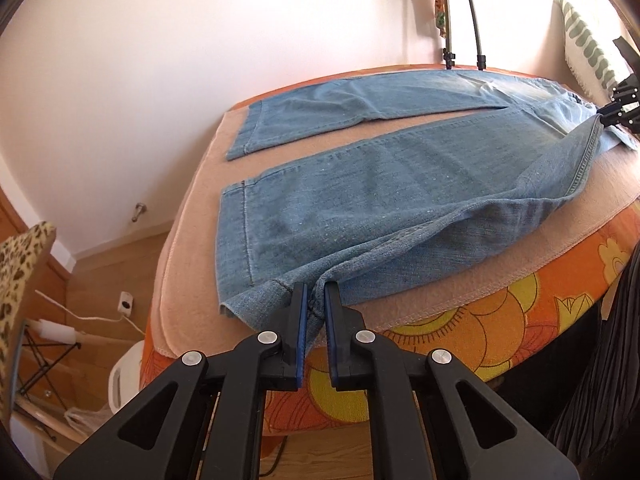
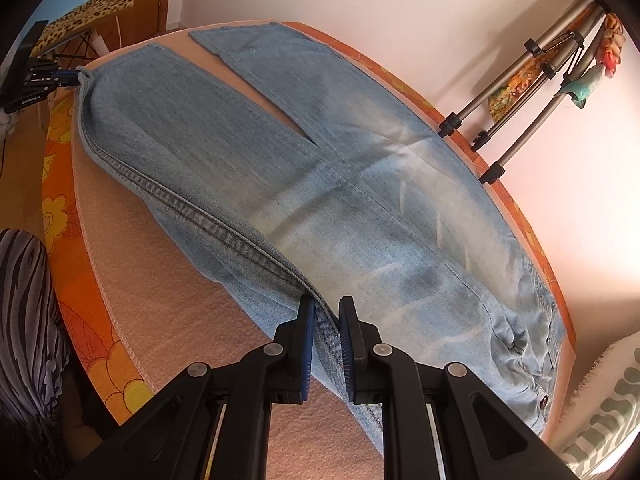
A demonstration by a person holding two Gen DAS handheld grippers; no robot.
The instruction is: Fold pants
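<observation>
Light blue jeans (image 1: 360,184) lie flat on a peach blanket (image 1: 192,240), both legs spread apart in a V. My left gripper (image 1: 316,292) is shut on the near leg's hem corner at the outer seam. My right gripper (image 2: 327,312) is shut on the same outer seam near the waist of the jeans (image 2: 320,184). The seam edge between them is lifted a little off the blanket. The right gripper shows in the left wrist view (image 1: 618,110), and the left gripper shows in the right wrist view (image 2: 44,78).
The blanket covers a table with an orange flowered cloth (image 1: 500,320). A tripod (image 2: 520,92) stands against the wall behind the table. A leopard-print chair (image 1: 20,264) is at the left. A white and green cushion (image 2: 604,404) lies by the waist end.
</observation>
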